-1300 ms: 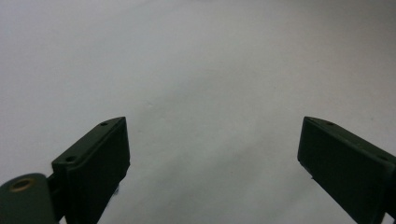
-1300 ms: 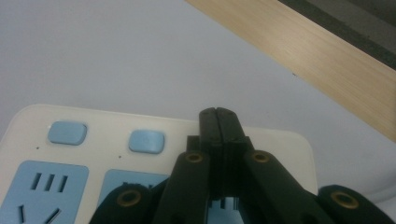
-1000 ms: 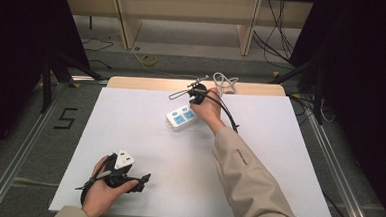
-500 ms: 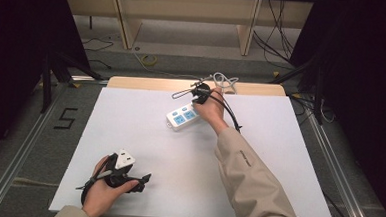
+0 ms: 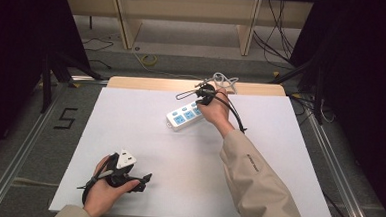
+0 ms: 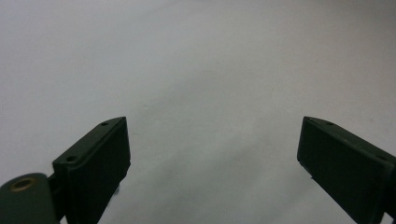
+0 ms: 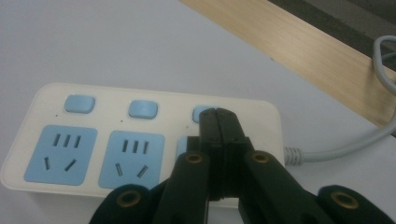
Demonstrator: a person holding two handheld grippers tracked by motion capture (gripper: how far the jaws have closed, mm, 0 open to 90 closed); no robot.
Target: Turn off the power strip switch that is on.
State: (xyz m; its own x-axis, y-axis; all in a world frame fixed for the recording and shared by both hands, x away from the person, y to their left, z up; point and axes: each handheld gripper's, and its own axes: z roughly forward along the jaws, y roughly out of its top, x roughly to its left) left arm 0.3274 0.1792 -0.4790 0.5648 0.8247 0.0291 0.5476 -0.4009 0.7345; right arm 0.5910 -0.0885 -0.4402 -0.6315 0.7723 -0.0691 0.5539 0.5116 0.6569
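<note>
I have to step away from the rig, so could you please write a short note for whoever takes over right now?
Right tongs: shut, empty, tips poised at the third blue switch button of the white power strip; contact cannot be confirmed.
Left tongs: open, empty, held low over the bare white table at the near left.
Power strip: lies at the far middle of the table, its grey cord trailing to the wooden far edge.
Done: right tongs brought to the button.
Left: probably press that button, then check the other two; whether any is already switched cannot be told.
</note>
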